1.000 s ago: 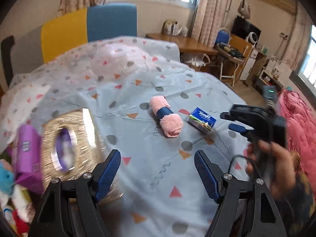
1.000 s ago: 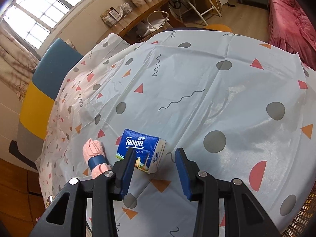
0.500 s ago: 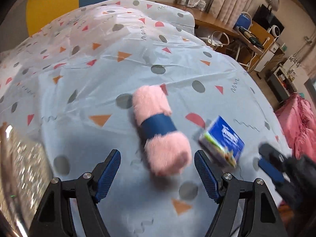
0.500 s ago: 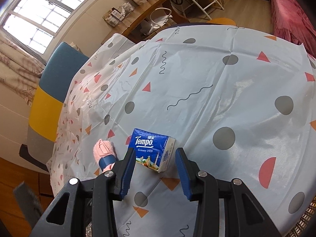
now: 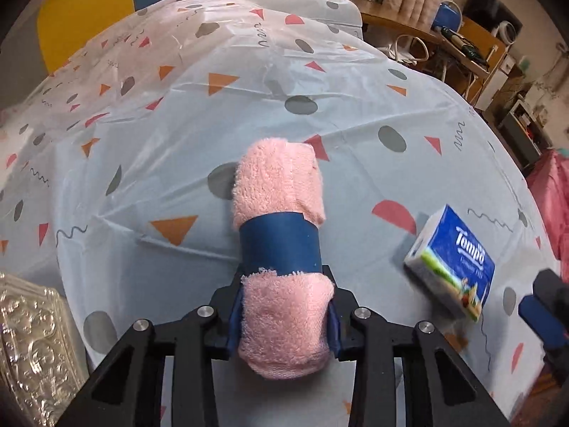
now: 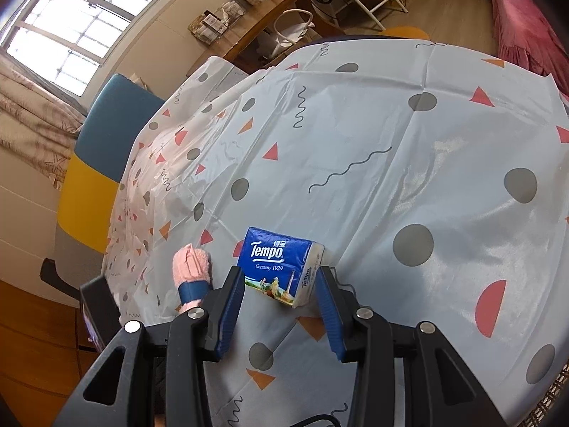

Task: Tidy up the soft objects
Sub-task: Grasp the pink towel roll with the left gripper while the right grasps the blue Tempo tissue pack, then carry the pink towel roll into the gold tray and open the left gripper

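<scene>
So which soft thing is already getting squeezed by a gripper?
The rolled pink towel. The left gripper has just closed on its near end; the Tempo tissue pack only sits between the right gripper's open fingers.

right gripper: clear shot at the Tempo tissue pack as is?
Probably yes. The right gripper is open, its fingers either side of the tissue pack, nothing between them. The left gripper has just closed on the pink towel roll alongside, apart from the pack.
</scene>
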A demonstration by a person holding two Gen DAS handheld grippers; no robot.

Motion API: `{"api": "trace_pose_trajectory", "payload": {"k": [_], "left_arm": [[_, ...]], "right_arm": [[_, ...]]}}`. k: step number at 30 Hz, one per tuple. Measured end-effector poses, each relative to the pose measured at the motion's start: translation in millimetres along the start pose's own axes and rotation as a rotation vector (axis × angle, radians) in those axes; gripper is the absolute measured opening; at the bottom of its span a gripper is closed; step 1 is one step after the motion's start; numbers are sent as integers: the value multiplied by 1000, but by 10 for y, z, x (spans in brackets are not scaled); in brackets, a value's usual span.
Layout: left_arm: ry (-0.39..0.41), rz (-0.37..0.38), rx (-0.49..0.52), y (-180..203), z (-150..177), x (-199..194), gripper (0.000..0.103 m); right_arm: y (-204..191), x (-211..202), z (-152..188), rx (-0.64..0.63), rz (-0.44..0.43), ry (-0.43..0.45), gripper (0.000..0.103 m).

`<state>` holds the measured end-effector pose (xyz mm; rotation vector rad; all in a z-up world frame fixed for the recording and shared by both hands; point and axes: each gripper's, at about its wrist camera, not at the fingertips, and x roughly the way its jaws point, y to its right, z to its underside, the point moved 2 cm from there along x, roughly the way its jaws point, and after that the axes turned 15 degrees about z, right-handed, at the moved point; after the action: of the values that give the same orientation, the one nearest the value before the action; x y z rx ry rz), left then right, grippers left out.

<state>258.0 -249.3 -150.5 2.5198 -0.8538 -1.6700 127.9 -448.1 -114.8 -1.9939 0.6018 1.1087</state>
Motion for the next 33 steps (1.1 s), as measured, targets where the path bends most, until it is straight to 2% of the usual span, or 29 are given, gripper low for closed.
{"api": "trace_pose_trajectory", "payload": {"k": [3,5,7,8,10,12,15,18,19,20,21,27,33], "left_arm": [[-13,3,5,-25,115,-74,37],[-26,-4,15,-39,178,-112,38],[-30,-2,11,-60,227,-149,38],[-30,1,15,-69,251,-164,39],[-20,8,24,-83,291,-193,39],[-13,7,19,-108,342,-234,40],[-13,-8,17,-100,384,-259,40],[-15,-19,29,-82,425,-270,40],[-19,-20,34,-79,437,-269,39],[-20,-20,41,-76,433,-268,39],[-25,-20,41,-79,436,-269,39],[-38,6,-7,-102,373,-335,33],[34,50,-18,-63,91,-659,33]], "right_arm": [[-35,22,0,-25,18,-13,43],[-128,13,-5,-90,40,-9,45],[-337,6,-12,-245,79,18,53],[-445,24,-18,-334,99,29,62],[-639,90,-6,-502,132,35,70],[-794,228,14,-657,185,17,70],[-910,497,33,-809,296,5,70],[-897,764,34,-821,350,-45,69],[-857,820,38,-805,364,-62,65],[-827,840,53,-784,372,-57,60],[-819,813,83,-773,372,-33,59],[-865,765,445,-833,373,-10,60],[-836,795,468,-851,344,22,60]]}}
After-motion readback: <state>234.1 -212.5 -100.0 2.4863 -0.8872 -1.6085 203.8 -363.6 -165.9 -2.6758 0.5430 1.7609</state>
